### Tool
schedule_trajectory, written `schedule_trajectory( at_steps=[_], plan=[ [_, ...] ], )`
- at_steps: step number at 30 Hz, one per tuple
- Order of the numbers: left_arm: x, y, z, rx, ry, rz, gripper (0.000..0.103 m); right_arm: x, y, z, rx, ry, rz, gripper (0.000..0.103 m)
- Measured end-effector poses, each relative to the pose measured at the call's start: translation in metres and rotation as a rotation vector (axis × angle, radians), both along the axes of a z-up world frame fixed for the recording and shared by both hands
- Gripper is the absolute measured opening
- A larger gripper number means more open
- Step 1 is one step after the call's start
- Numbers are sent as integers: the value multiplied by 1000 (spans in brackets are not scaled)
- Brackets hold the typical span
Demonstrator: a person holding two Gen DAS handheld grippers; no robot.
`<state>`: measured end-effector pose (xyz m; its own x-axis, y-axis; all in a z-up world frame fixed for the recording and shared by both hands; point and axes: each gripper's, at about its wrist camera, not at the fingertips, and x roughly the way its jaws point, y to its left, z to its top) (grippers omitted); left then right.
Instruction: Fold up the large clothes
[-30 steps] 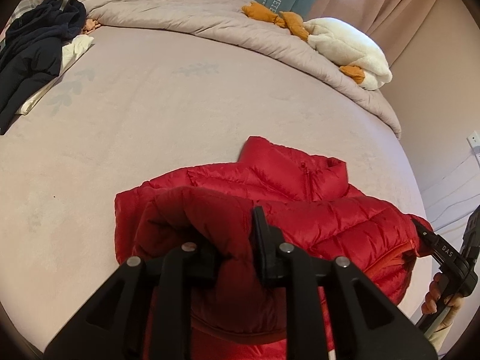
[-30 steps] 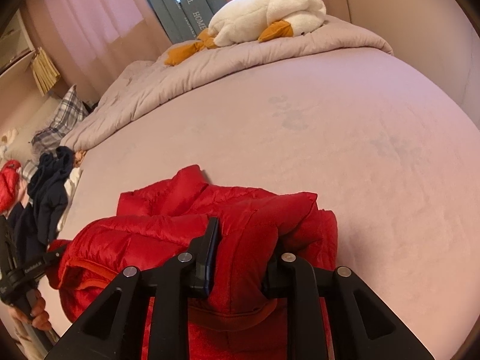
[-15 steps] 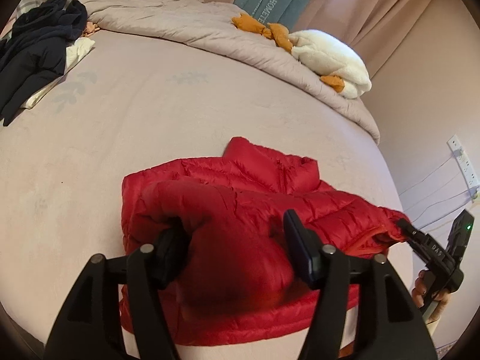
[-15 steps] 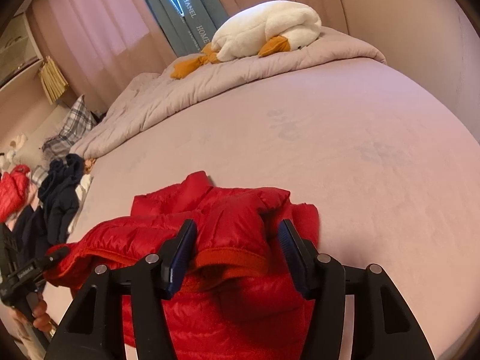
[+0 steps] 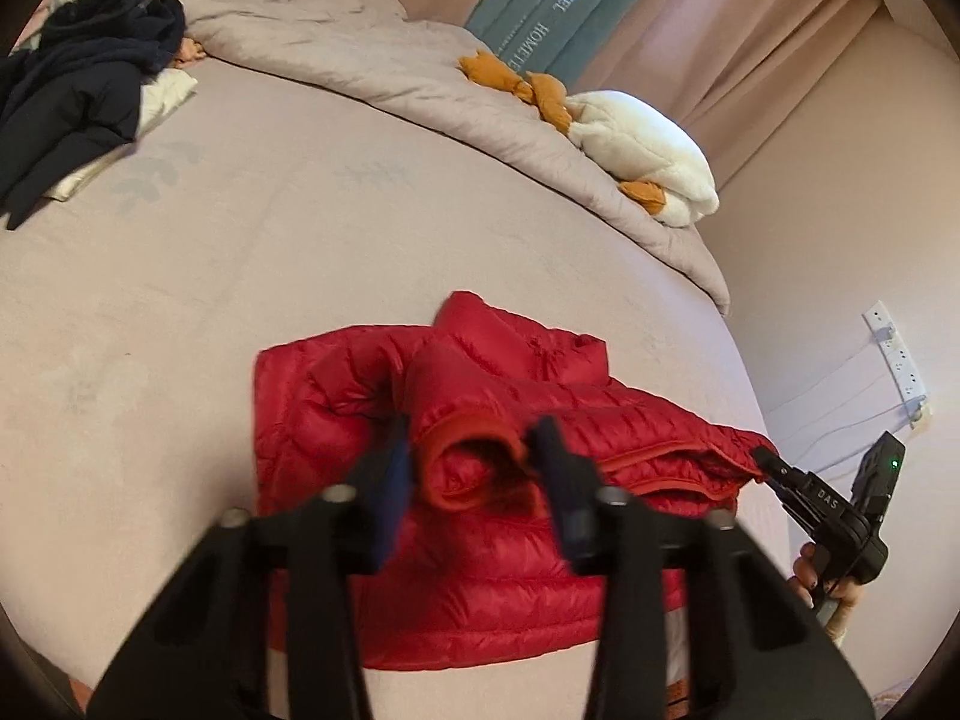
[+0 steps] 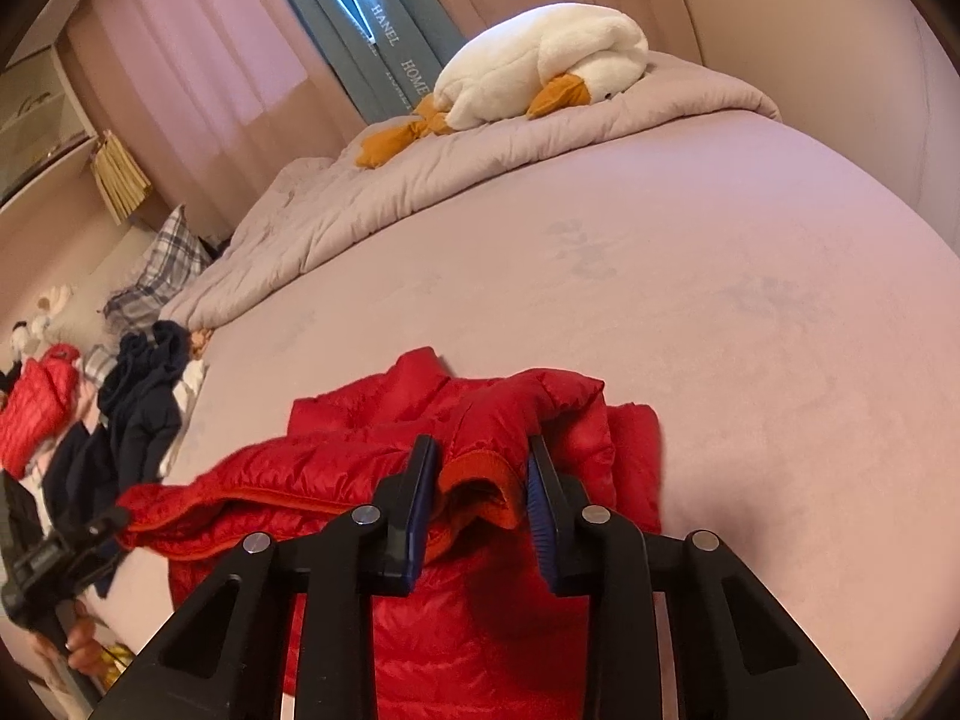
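— Where was the red puffer jacket (image 5: 480,516)?

— On the bed (image 5: 240,252), near its front edge, partly folded, collar toward the grey duvet (image 5: 372,60).

— The left claw (image 5: 474,468)?

— Its jaws had just been closing. They stood narrow on a rolled cuff with an orange lining; the pads pressed it from both sides.

— And the right claw (image 6: 480,480)?

— The same: jaws had just been closing, clamped on the jacket's other orange-lined cuff, holding that fold off the bed.

— Anything else noted?

— A white plush goose (image 6: 540,60) lay on the duvet, and dark clothes (image 5: 72,96) were piled at the bed's far left side.
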<state>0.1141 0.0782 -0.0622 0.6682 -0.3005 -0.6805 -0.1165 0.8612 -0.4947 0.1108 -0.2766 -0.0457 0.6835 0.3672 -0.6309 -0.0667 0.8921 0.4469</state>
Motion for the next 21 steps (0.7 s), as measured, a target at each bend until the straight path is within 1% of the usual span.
schedule_trajectory(
  at_steps=[1,4,8,12,15,17,18,19,20,21],
  plan=[
    [4,-1,0,-1,-3,0,25,2,0,1,6,-1,0,28],
    [19,-2,3,10,-12,5,19,8,1,3,8,-4,1,27],
    [44,-3,8,30,-27,10,17,19,4,8,5,-11,-2,27],
    [74,5,4,16,-22,29,18,39,4,10,18,-10,-23,27],
    [94,12,-2,16,-17,45,26,55,3,7,30,-3,-42,27],
    [101,17,-5,44,-10,82,59,62,1,7,37,-9,-58,27],
    [103,20,-6,57,-1,98,65,65,1,7,34,-9,-63,28],
    [103,22,-6,58,1,105,70,67,1,8,23,-12,-70,31],
    [102,25,-6,46,-5,102,70,67,0,9,15,-16,-76,32],
    [100,27,-6,37,-8,100,70,66,-2,10,2,-20,-90,39]
  ],
)
